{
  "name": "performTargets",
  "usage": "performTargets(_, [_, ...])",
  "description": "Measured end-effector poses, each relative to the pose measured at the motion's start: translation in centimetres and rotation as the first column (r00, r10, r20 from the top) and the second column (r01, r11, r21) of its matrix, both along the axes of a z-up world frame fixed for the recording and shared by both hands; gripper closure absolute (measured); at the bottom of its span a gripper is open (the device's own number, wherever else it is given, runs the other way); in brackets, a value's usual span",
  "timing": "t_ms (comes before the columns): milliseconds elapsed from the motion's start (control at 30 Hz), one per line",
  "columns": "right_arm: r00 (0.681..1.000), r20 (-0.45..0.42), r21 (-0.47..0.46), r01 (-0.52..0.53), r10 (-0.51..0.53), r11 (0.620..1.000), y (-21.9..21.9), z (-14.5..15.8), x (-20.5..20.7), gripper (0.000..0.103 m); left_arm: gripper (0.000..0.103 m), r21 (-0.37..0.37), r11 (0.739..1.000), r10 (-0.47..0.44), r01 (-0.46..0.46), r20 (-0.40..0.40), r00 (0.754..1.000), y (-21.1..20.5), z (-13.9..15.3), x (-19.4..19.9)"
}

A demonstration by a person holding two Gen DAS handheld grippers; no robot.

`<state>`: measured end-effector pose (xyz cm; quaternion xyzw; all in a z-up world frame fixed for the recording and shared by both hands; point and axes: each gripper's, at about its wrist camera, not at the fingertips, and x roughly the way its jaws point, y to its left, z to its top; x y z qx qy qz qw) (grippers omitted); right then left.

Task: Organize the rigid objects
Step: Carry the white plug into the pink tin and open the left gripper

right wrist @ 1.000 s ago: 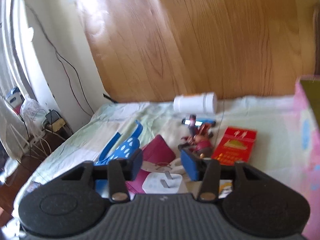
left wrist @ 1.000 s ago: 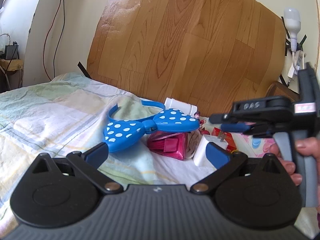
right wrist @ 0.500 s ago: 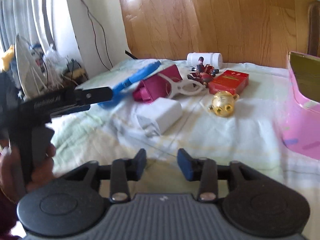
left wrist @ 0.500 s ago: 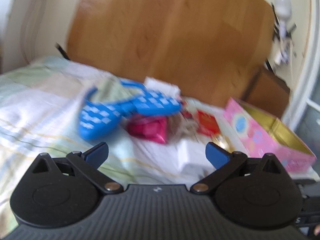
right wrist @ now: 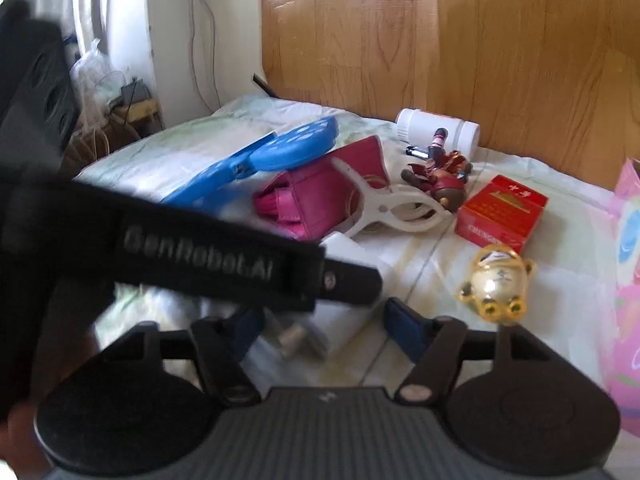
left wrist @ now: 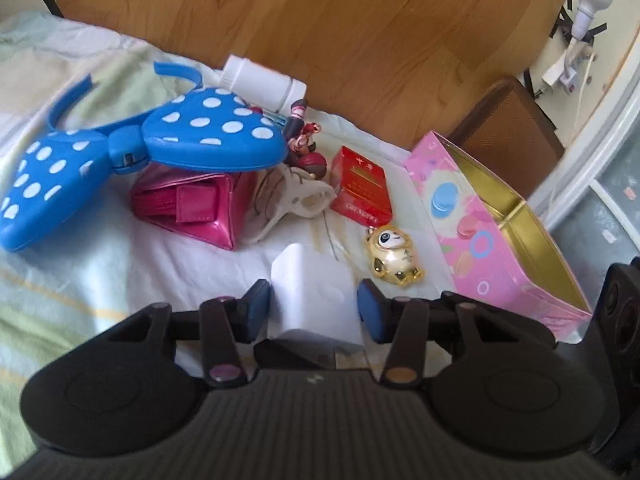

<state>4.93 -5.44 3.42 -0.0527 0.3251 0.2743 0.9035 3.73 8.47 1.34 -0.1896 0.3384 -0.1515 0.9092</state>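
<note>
A white charger block [left wrist: 316, 296] lies on the bed sheet between the blue pads of my left gripper [left wrist: 314, 310], whose jaws stand close on both sides of it; contact is unclear. Beyond it lie a gold panda figure [left wrist: 394, 254], a red box [left wrist: 360, 192], a white clip [left wrist: 296, 200], a pink purse [left wrist: 192, 206], a blue dotted bow headband [left wrist: 168, 140], a small figurine [left wrist: 304, 144] and a white bottle [left wrist: 262, 84]. My right gripper [right wrist: 324, 326] is open just behind the same charger [right wrist: 340, 320], partly hidden by the left gripper's body [right wrist: 192, 256].
An open pink tin box [left wrist: 472, 224] with a gold inside stands at the right; it also shows in the right wrist view [right wrist: 628, 280]. A wooden headboard [left wrist: 320, 20] backs the bed. A wall, cables and clutter lie left of the bed [right wrist: 128, 96].
My left gripper has moved forward and down onto the white charger and its jaws have narrowed around it. My right gripper has moved closer to the charger and opened wider.
</note>
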Motion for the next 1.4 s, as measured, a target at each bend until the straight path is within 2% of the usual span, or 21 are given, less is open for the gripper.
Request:
performTargets(100, [0.998, 0.055, 0.021, 0.018, -0.019, 1.0, -1.5, 0.3, -2.0, 0.037, 0.052, 0.011, 1.0, -0.017, 0.017, 0.029, 0.999, -1.6, 1.0, -1.3])
performTargets(167, [0.988, 0.147, 0.015, 0.05, -0.052, 0.999, -3.0, 0.9, -4.0, 0.038, 0.052, 0.011, 0.999, -0.052, 0.052, 0.067, 0.996, -3.2, 2.3, -1.9])
performTargets(267, [0.956, 0.261, 0.002, 0.137, -0.132, 0.991, -5.7, 2.1, -5.8, 0.039, 0.054, 0.006, 0.993, -0.121, 0.121, 0.134, 0.984, -6.5, 4.7, -1.7])
performTargets(367, [0.917, 0.329, 0.003, 0.237, -0.225, 0.971, -9.4, 3.7, -6.2, 0.039, 0.053, 0.019, 0.98, -0.2, 0.2, 0.195, 0.96, -11.2, 6.9, -0.5])
performTargets(467, [0.882, 0.345, 0.026, 0.334, -0.322, 0.942, -13.7, 4.7, -5.7, 0.039, 0.054, 0.013, 0.959, -0.278, 0.283, 0.241, 0.93, -16.2, 8.1, 1.2])
performTargets(567, [0.858, 0.332, 0.038, 0.404, -0.393, 0.914, -17.4, 5.0, -4.8, 0.039, 0.054, -0.022, 0.941, -0.325, 0.339, 0.235, 0.916, -20.4, 8.4, 3.1])
performTargets(800, [0.849, 0.25, 0.019, 0.476, -0.465, 0.879, -21.9, 3.3, -2.7, 0.039, 0.054, -0.002, 0.923, -0.38, 0.386, 0.164, 0.91, -26.3, 7.1, 6.1])
performTargets(933, [0.83, 0.201, 0.062, 0.518, -0.52, 0.853, -23.2, 2.4, -2.4, 0.038, 0.051, 0.008, 0.928, -0.372, 0.373, 0.113, 0.921, -27.1, 6.1, 6.8])
performTargets(1033, [0.818, 0.197, 0.084, 0.536, -0.541, 0.84, -23.3, 2.4, -2.8, 0.032, 0.049, 0.016, 0.931, -0.363, 0.364, 0.113, 0.925, -26.2, 6.1, 6.3])
performTargets(1233, [0.794, 0.226, 0.175, 0.537, -0.565, 0.825, -22.7, 2.7, -4.7, 0.032, 0.047, 0.054, 0.948, -0.317, 0.313, 0.195, 0.928, -21.9, 8.0, 3.6])
performTargets(1400, [0.776, 0.312, 0.254, 0.489, -0.549, 0.835, -20.1, 3.7, -7.7, 0.033, 0.043, 0.122, 0.966, -0.253, 0.228, 0.27, 0.929, -16.3, 8.2, -0.1])
